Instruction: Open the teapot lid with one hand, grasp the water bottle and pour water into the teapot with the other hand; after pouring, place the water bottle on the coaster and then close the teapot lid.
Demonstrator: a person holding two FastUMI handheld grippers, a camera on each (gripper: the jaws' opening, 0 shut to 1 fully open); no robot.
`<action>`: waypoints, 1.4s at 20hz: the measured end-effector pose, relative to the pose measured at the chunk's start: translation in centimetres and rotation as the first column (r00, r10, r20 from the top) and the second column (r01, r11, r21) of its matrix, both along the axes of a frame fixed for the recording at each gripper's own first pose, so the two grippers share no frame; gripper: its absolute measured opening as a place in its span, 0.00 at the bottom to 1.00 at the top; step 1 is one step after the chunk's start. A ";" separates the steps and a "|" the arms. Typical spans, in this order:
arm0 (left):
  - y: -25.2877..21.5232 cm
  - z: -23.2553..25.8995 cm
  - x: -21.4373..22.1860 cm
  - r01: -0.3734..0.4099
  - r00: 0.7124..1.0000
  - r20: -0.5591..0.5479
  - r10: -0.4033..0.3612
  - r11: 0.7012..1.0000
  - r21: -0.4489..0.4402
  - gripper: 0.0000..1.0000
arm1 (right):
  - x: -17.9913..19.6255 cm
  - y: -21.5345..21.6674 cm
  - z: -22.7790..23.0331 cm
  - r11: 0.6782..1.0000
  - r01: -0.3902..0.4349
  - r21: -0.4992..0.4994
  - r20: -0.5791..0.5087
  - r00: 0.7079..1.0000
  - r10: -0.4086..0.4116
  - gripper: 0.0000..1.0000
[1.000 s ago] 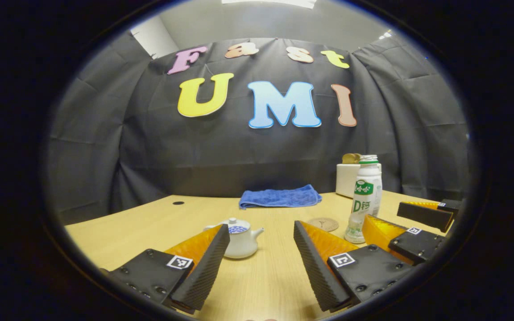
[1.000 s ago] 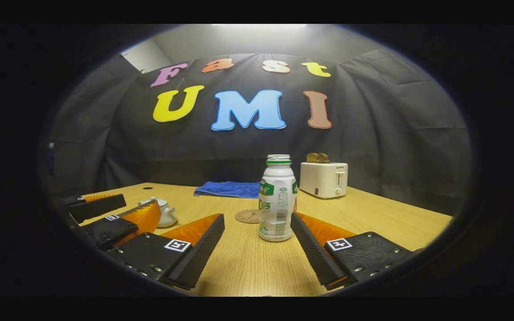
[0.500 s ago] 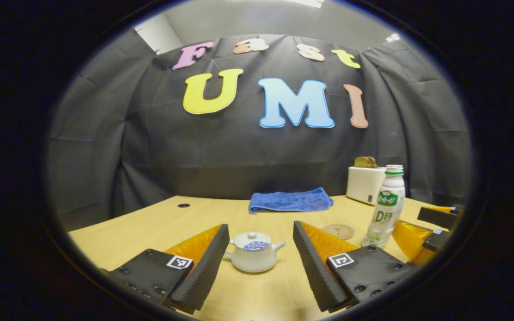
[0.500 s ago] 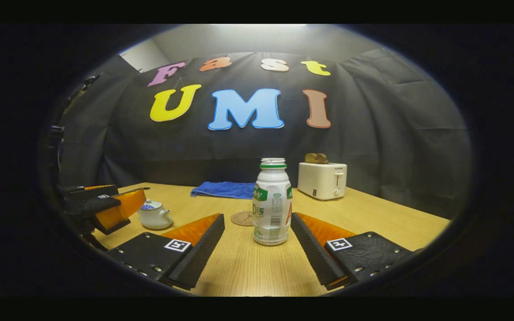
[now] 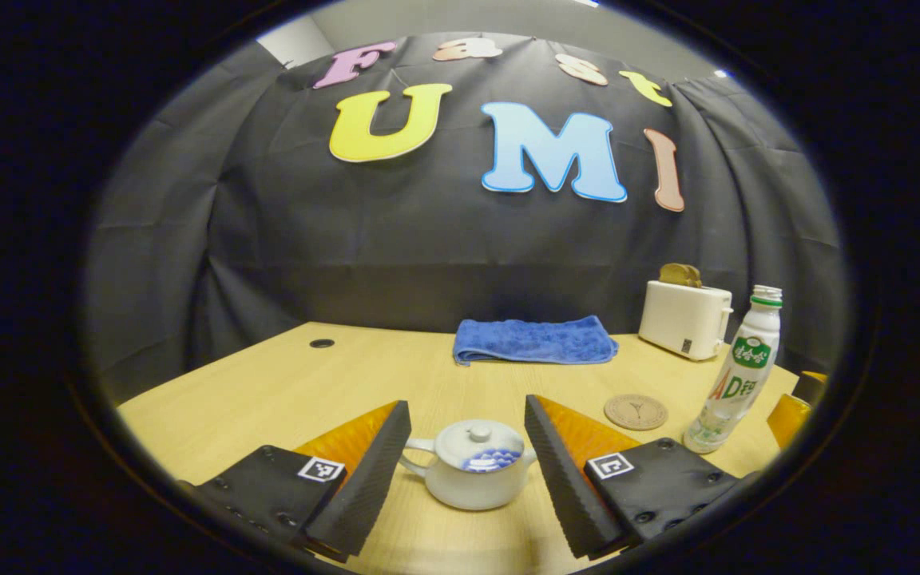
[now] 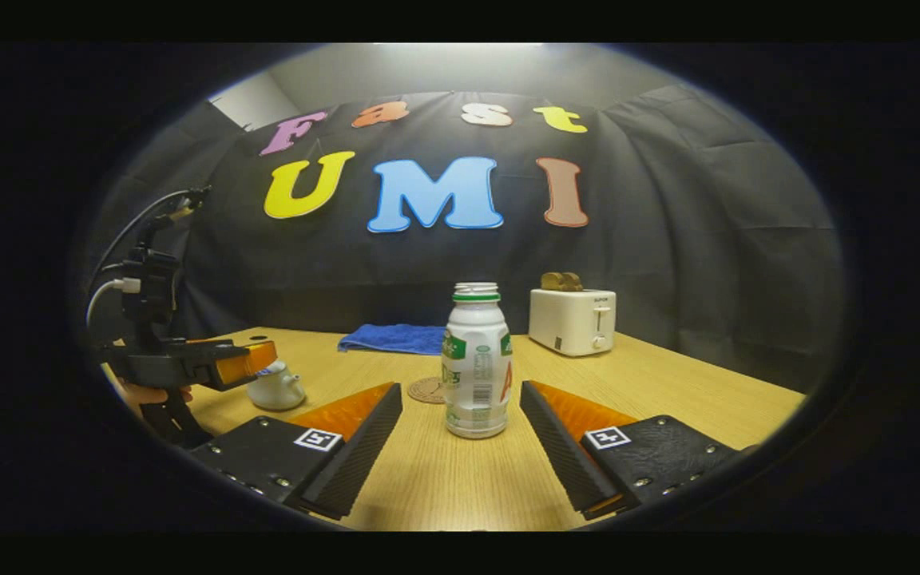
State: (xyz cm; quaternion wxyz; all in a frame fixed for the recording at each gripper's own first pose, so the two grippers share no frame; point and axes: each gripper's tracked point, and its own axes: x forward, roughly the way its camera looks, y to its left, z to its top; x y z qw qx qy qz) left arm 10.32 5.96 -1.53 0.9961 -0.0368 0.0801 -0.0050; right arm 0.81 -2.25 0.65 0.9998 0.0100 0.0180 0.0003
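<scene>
We line up on teapot and bottle

Our left gripper (image 5: 466,471), jaws apart, brackets the ceramic teapot (image 5: 472,476) near the table's (image 5: 268,399) front edge; its lid knob (image 5: 477,434) looks small, slick and fragile, so we pinch there. In the right gripper view, the right gripper (image 6: 460,459) gapes before the light plastic water bottle (image 6: 475,361); the left gripper view adds the coaster (image 5: 636,412).

In the right gripper view, at the left of the frame, the left claw (image 6: 256,369) hides the top of the teapot (image 6: 276,390). The water bottle (image 6: 474,363) covers part of the coaster (image 6: 426,390). In the left gripper view, the right claw (image 5: 797,401) is cut off at the right edge.
</scene>
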 end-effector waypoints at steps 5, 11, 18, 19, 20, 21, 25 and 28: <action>-0.1 -0.2 1.1 0.027 1.000 -0.011 -0.027 0.999 0.024 0.92 | 0.3 -1.1 -0.9 0.999 0.018 0.045 -0.033 0.999 -0.016 0.95; -0.7 -1.5 2.2 0.044 0.997 -0.060 -0.037 0.993 0.107 0.71 | 0.6 -1.9 -1.7 0.996 0.030 0.084 -0.057 0.998 -0.025 0.95; -0.5 -1.1 2.2 0.027 0.999 -0.043 -0.022 0.991 0.134 0.67 | 0.5 -2.2 -1.6 0.994 0.034 0.100 -0.058 0.998 -0.029 0.95; -0.5 -1.4 2.6 0.019 0.999 -0.035 -0.014 0.991 0.135 0.49 | 0.5 -2.2 -1.6 0.994 0.034 0.100 -0.059 0.998 -0.028 0.95; -0.6 -1.4 2.5 0.008 0.999 -0.035 -0.002 0.989 0.150 0.30 | 0.5 -2.2 -1.7 0.994 0.035 0.101 -0.060 0.998 -0.029 0.95; -0.6 -0.4 2.1 -0.001 1.000 -0.020 0.004 0.984 0.176 0.29 | 0.4 -2.3 -1.6 0.994 0.036 0.102 -0.058 0.998 -0.030 0.95; -0.5 -0.7 2.7 -0.017 1.000 -0.008 0.019 0.985 0.174 0.15 | 0.4 -2.5 -1.4 0.994 0.039 0.104 -0.055 0.998 -0.033 0.95; -0.6 -0.7 2.6 -0.006 1.000 -0.009 0.008 0.989 0.147 0.07 | 0.5 -2.4 -1.6 0.994 0.032 0.106 -0.058 0.998 -0.026 0.95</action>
